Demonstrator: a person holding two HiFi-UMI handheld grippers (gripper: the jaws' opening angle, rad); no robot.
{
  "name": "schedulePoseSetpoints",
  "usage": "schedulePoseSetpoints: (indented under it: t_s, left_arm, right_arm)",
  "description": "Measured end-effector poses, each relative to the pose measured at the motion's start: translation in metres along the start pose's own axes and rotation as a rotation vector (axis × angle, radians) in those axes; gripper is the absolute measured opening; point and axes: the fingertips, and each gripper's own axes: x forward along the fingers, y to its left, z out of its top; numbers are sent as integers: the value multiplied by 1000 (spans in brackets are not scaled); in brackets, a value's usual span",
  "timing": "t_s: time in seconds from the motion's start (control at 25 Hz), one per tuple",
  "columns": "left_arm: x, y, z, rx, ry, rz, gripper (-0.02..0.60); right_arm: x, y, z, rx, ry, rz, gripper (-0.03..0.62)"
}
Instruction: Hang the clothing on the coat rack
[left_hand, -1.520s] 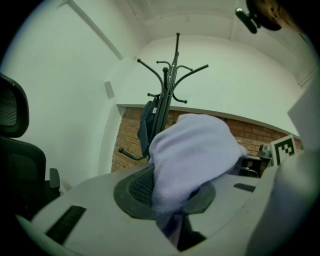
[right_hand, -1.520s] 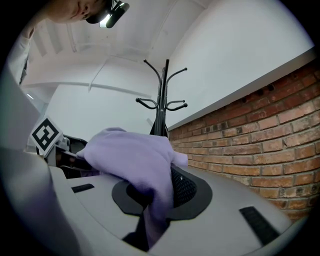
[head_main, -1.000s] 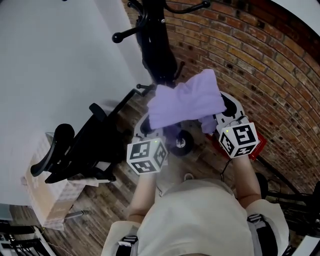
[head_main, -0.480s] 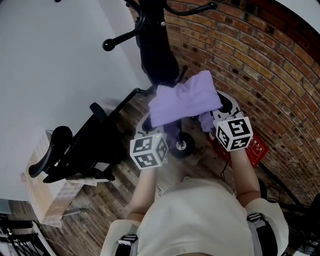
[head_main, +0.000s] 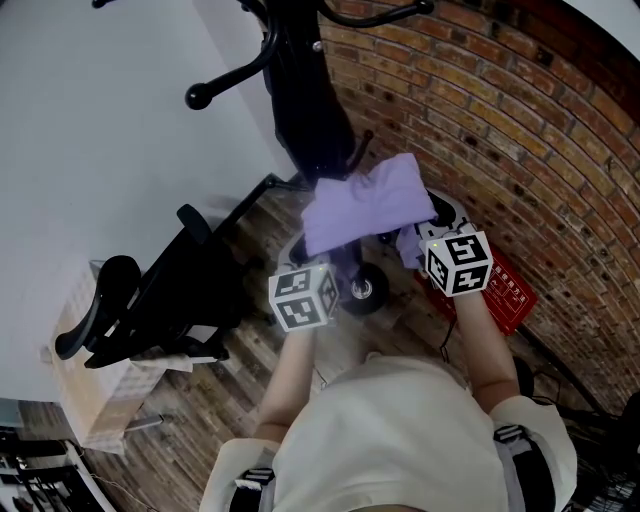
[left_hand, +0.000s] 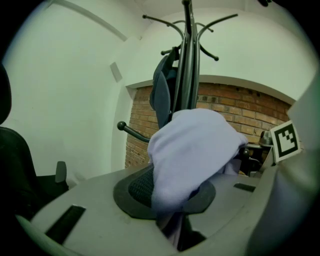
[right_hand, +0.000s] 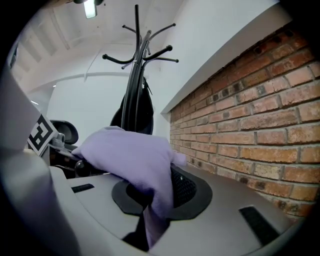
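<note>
Carry step: lilac garment (head_main: 370, 205) spans both tools, left tool (left_hand: 171, 225) and right tool (right_hand: 150, 220) each pinched onto its cloth, near black coat rack (head_main: 305, 95). Next likely: raise it, drape over a free hook.

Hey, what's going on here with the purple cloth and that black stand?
A person is holding a lavender garment up between two hand-held grippers. The left gripper and the right gripper are each clamped on a fold of it. The person faces a black coat rack beside the brick wall, where a dark garment already hangs. The lavender garment is in front of the rack, not yet on a hook.
</note>
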Motion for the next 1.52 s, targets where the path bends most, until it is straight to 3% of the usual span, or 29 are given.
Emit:
schedulePoseSetpoints:
  t_s: [0.4,0.64,0.92,1.12,1.32,1.52]
  left_arm:
    - [16,1,-42,47,95,-6,65]
    - [24,-13,-67,64,141,-68,72]
    - [25,-45,-97,-14,194,-187,83]
    - [24,-57,-104,-33,190,-202,81]
    - [18,-58,-103,-80,182,-211,86]
    - [8,-58,-100,-104,182,-216,145]
  right_arm:
    - [11,11,-49,34,91,19,51]
    - [11,34,-79,50,140,66,51]
    - [6,77,-104,104,152,155,52]
    - [3,87,-108,172,139,177,55]
    - [-1,90,-108,169,151,166,64]
    - [-9,90,-105,161,164,148,78]
